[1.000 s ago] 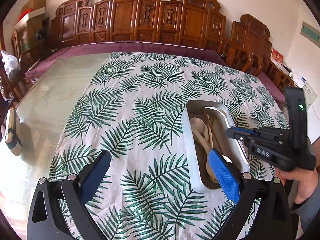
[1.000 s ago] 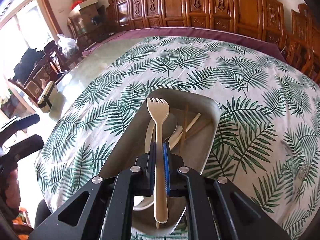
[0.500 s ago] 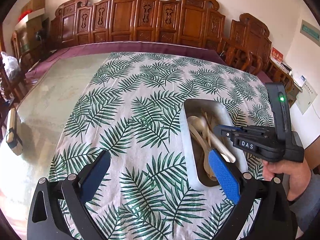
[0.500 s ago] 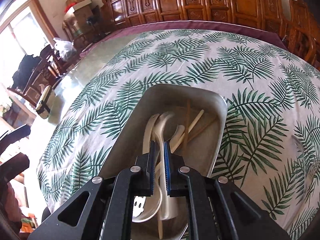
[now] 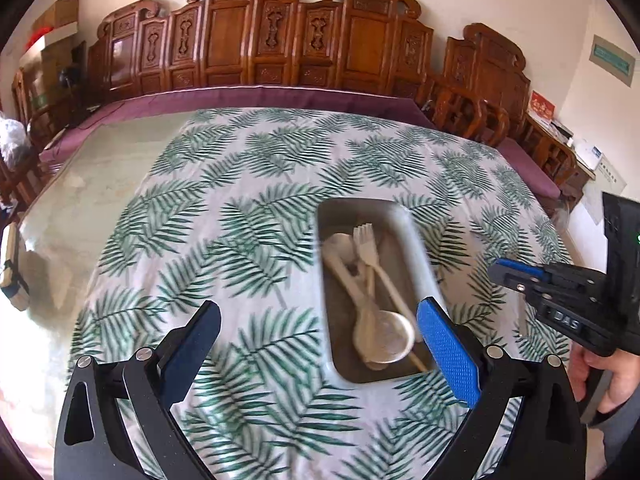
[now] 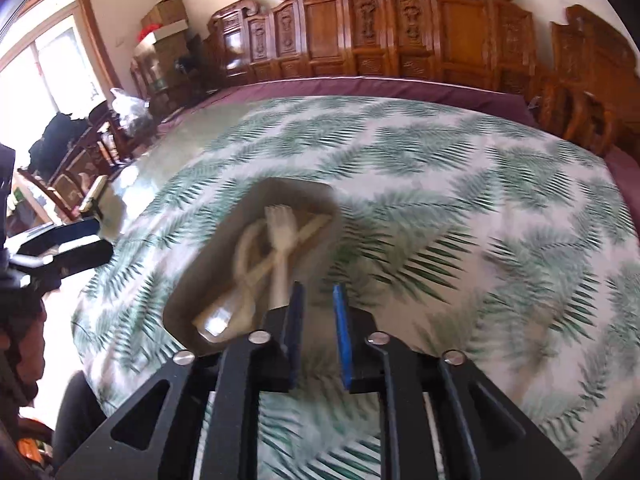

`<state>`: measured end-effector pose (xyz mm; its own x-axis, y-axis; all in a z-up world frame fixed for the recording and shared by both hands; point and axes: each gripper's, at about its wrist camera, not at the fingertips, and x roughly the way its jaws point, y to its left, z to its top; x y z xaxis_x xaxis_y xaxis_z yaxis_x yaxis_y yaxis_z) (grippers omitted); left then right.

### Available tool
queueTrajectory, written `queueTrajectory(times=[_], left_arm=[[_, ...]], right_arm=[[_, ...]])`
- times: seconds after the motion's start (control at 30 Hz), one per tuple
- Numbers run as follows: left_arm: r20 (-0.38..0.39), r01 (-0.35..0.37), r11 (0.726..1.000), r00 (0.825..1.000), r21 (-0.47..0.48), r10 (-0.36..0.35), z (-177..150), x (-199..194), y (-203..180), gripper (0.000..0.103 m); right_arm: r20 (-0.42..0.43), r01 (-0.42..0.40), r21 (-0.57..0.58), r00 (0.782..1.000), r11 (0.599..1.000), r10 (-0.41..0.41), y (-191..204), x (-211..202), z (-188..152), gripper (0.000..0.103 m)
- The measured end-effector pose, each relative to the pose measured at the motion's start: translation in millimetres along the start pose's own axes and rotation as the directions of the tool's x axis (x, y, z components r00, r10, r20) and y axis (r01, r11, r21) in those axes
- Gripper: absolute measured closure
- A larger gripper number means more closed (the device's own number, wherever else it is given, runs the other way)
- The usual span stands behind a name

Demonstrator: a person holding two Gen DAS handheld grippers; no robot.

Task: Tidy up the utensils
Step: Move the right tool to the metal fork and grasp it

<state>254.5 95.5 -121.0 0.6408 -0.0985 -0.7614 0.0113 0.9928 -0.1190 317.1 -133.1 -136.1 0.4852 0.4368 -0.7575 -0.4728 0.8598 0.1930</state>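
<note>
A metal tray (image 5: 416, 248) sits on the leaf-print tablecloth and holds a cream fork (image 5: 368, 244), cream spoons (image 5: 384, 336) and chopsticks. The tray (image 6: 208, 280) and fork (image 6: 280, 232) also show, blurred, in the right wrist view. My left gripper (image 5: 320, 344) is open and empty, near the tray's front end. My right gripper (image 6: 318, 320) is open a little and empty, pulled back to the right of the tray; it also shows in the left wrist view (image 5: 516, 276) at the right.
The tablecloth (image 5: 248, 208) covers most of a glass-topped table. Carved wooden chairs (image 5: 304, 44) line the far side. A small cream and black object (image 5: 10, 268) lies at the table's left edge. The left gripper (image 6: 60, 248) shows at the left in the right wrist view.
My right gripper let go of the fork into the tray, opened slightly and drew back to the right. The left gripper stayed open and shifted slightly.
</note>
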Motion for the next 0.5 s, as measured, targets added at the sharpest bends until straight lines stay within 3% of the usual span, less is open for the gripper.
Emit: queueTrajectory(times=[0.27,0.5], left_arm=[[-0.004,0.051,0.998,0.999,0.032,-0.051,0,9,-46,0.008],[-0.013,0.07,0.996,0.998,0.057,-0.069,-3,10,-72,0.008]], right_arm=[[-0.028,0.159,0.09,0.987,0.983,-0.157,-89,-27,-44,0.076],[-0.117,0.224,0.158,0.971,0.962,-0.207,-128,-3,-74,0.071]])
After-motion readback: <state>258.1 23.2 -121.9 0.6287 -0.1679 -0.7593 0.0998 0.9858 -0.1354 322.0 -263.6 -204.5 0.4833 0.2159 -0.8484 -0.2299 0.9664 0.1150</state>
